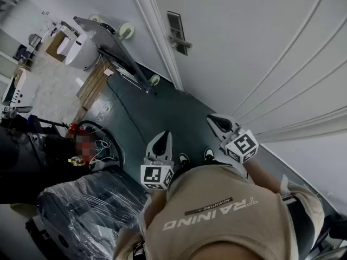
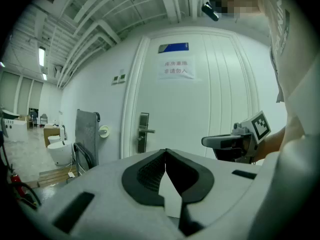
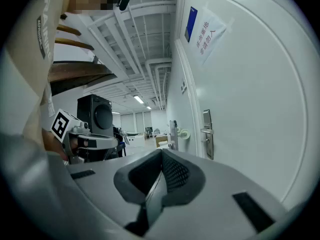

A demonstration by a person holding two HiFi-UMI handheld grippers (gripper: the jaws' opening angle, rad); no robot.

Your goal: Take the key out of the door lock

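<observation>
Work on the key has not begun, by the look of it. The door lock (image 2: pixel 143 132), a tall metal plate with a lever handle, sits at the left edge of the white door (image 2: pixel 210 99), far from both tools and well apart from them. The key itself is too small to make out in any view. If it is in place it would be in that plate below the handle, but I cannot confirm it.

The left gripper (image 2: pixel 165 152) is held low and near the person's body, its jaws pressed together at the tips with nothing between them. The right gripper (image 3: pixel 161 153) is beside it to the right, closer to the door's face, its jaws likewise closed on nothing. Both point roughly toward the door across the dark green floor (image 1: pixel 162 107).

Everything is left to do, I judge: close the distance to the lock, open one gripper, take hold of the key's head and draw it straight out.
</observation>
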